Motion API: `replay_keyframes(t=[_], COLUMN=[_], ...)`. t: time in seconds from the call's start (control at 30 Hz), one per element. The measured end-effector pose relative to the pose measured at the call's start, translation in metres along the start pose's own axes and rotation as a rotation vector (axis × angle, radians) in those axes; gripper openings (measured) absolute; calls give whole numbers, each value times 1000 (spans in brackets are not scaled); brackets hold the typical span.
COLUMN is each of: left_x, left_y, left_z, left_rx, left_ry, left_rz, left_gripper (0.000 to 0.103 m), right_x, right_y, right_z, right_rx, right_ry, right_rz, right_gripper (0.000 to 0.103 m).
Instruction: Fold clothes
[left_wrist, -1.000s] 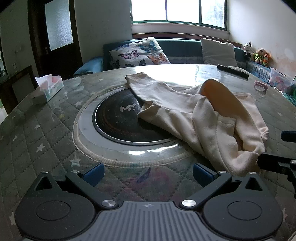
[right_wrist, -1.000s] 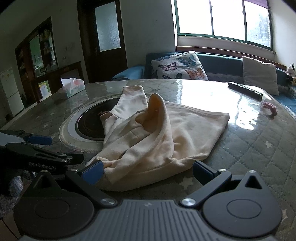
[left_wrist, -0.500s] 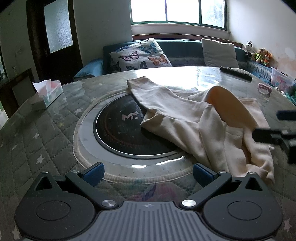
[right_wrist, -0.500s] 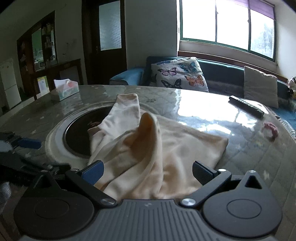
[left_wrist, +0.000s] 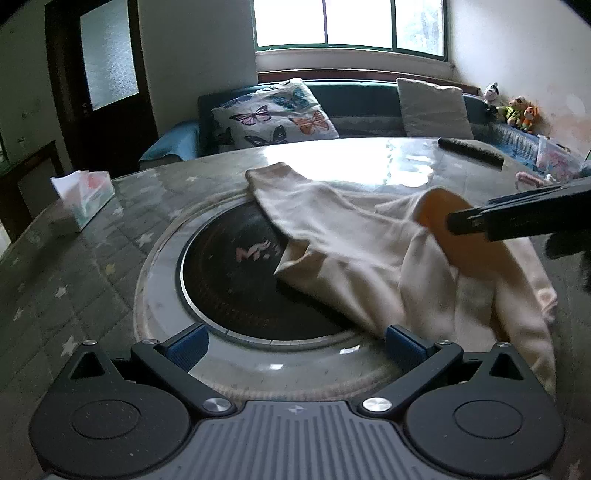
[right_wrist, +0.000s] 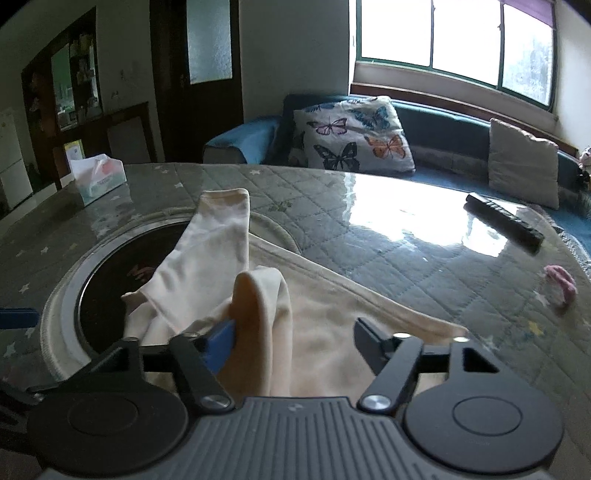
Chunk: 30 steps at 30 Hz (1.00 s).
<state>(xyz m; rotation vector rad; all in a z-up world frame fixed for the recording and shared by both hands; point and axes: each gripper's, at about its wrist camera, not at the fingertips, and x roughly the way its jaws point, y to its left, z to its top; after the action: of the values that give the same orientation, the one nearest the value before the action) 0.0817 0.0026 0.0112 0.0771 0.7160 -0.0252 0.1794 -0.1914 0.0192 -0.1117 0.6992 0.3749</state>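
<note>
A crumpled cream garment (left_wrist: 369, 251) lies on the round table, one sleeve stretched over the dark centre disc (left_wrist: 236, 280). It also shows in the right wrist view (right_wrist: 321, 332), with a raised fold standing up in the middle. My left gripper (left_wrist: 293, 341) is open and empty, low over the near rim of the disc, its right finger close to the garment's edge. My right gripper (right_wrist: 293, 341) is open, with the raised fold between its fingers. Its finger shows in the left wrist view (left_wrist: 517, 218) above the garment.
A tissue box (left_wrist: 83, 195) stands at the table's left. A black remote (right_wrist: 504, 221) and a pink hair tie (right_wrist: 561, 284) lie at the right. A sofa with a butterfly cushion (left_wrist: 273, 114) is behind the table.
Both grippers have moved forward over the table. The right gripper has risen above the garment and its jaws have narrowed around the raised fold. The garment lies as before.
</note>
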Motion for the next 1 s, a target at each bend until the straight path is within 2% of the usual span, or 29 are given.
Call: replay_keyframes(t=[0.07,0.13,0.23,0.3,0.43,0.57,0.7,0.83,0.93,1.0], left_x=[2,3,5,8,22,45,66,78,73,66], left_y=[-3,-6,-14,-20,-38,-56,-65,-63,-57,-50], left_z=[7,15,28,37,55,64,64,60,55,54], left_rx=[6,16,33,43,74,108,113,95,83,73], left_ry=[-9,-21,-48,-61,-62,-21,39,89,84,66], left_rz=[-12,-29,-60,-81,-136,-195,-217,-233,-238,-234], left_gripper=[103,103,103,103,102,92,73,36,18,14], right_x=[9,17,21,20,11,4,-5,-19,-33,-45], right_y=[-1,-3,-9,-14,-23,-31,-39,-50,-59,-65], right_z=[4,6,6,5,3,3,1,-2,-7,-13], right_rx=[-7,-4,10,23,41,57,75,105,129,147], right_ry=[12,27,30,27,9,-7,-19,-37,-58,-73], right_rz=[12,16,9,7,8,5,-3,-22,-42,-64], right_gripper=[49,31,11,6,3,3,3,3,3,3])
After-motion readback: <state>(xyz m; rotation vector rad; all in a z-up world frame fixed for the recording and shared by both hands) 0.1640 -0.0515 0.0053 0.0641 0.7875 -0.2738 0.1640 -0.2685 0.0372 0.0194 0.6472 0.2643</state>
